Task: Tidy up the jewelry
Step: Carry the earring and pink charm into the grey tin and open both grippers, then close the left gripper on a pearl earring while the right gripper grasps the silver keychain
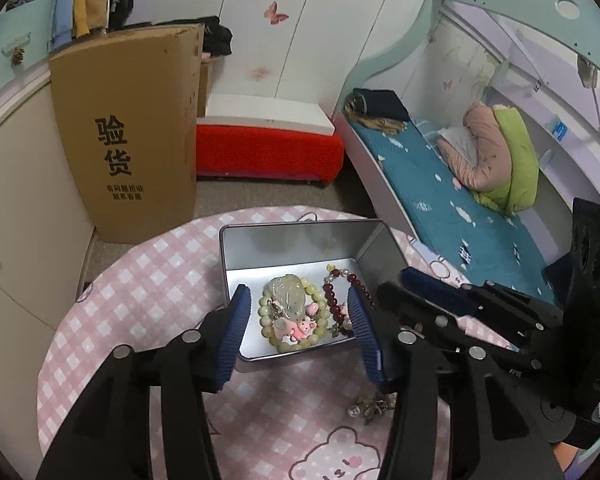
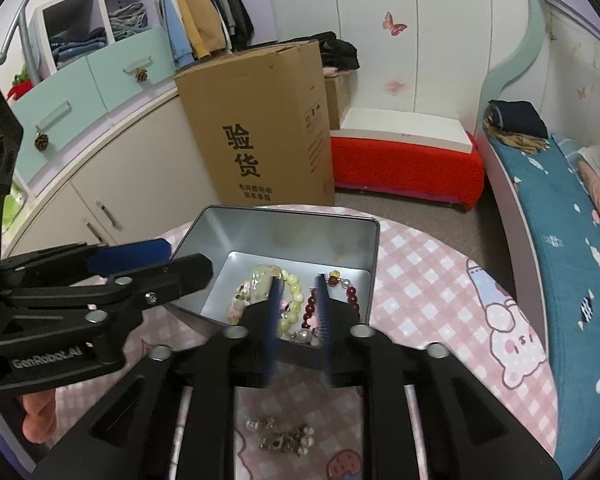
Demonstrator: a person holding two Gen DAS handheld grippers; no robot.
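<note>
With both the left claw [image 1: 298, 320] and the right claw [image 2: 298, 312] hanging apart and empty just above the bracelets [image 1: 288, 312] lying in the tin [image 1: 300, 244], a careless descent risks snagging a strand or nudging the light tin across the table [image 1: 148, 280], while the small trinkets [image 2: 280, 436] beneath the right claw remain unsorted.

Walls: white panels [image 1: 300, 20] with butterfly decals [image 1: 276, 13] | Floor: grey-brown carpet [image 1: 260, 196] | Furniture: red bench [image 1: 268, 154] with white top; bunk bed [image 1: 432, 196], blue cloud-print mattress; cream cabinet [image 2: 112, 184]; mint drawers [image 2: 80, 84] | Storage: tall cardboard box [image 1: 136, 136]; hanging clothes [image 2: 204, 12]
</note>
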